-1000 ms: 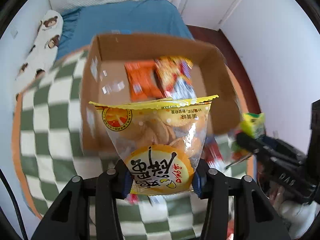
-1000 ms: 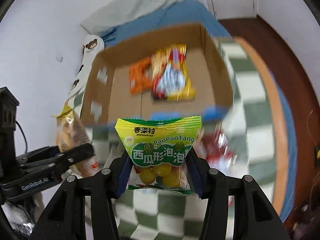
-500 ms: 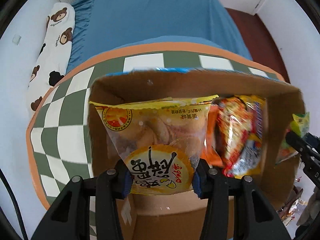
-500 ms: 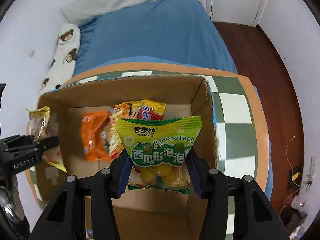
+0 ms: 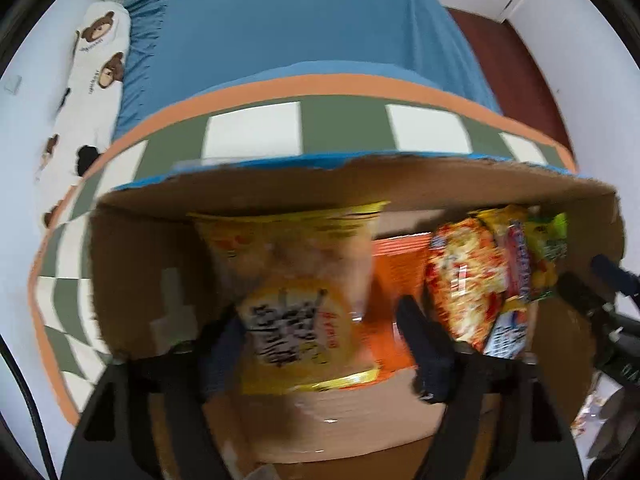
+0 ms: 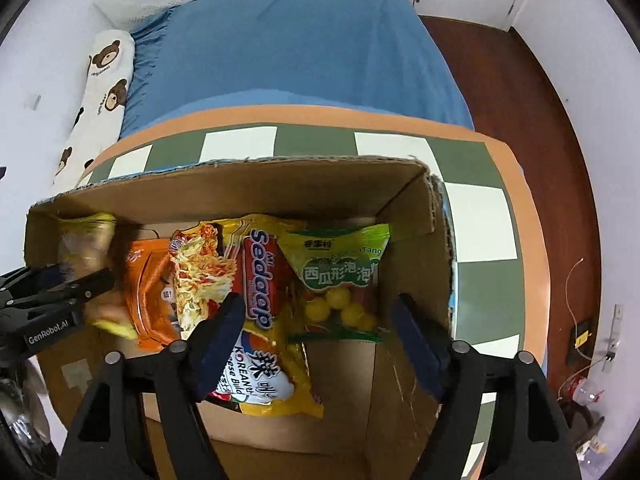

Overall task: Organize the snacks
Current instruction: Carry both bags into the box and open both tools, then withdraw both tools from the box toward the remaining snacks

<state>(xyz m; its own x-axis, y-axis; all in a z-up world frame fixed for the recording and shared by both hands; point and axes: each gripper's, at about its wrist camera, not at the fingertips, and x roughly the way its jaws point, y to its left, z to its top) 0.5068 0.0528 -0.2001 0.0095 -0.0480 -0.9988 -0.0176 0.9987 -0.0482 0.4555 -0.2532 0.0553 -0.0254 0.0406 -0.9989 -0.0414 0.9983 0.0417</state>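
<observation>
Currently, step in hand: both packets are being let go inside the cardboard box (image 6: 248, 188), which sits on the checkered tabletop (image 6: 476, 216) near its far edge.
Right gripper (image 6: 320, 344): fingers spread wide, holding nothing; the green candy bag (image 6: 340, 268) lies free between and beyond them.
Green candy bag's place: on the box floor by the right wall, close to the far right corner, overlapping the yellow noodle packet (image 6: 260, 320).
Left gripper (image 5: 320, 344): fingers parted on either side of the yellow cracker bag (image 5: 296, 300); the picture is blurred, yet the bag looks free of both pads, so it reads as released.
Yellow cracker bag's place: at the box's left end, top against the far wall, just beside the orange packet (image 6: 146, 292).
Row so far: cracker bag, orange packet, noodle packet, candy bag, running left to right across the box.
Doing it well: each gripper should probably lift straight up and back with its fingers kept apart, so no pad drags a packet out again.
Watch for: the left gripper's right finger (image 5: 424, 344) stands close to the noodle packet and could snag it.
Check before leaving: the cracker bag leans on the wall and may slump onto the orange packet; a gentle nudge flat would likely tidy the row.
</observation>
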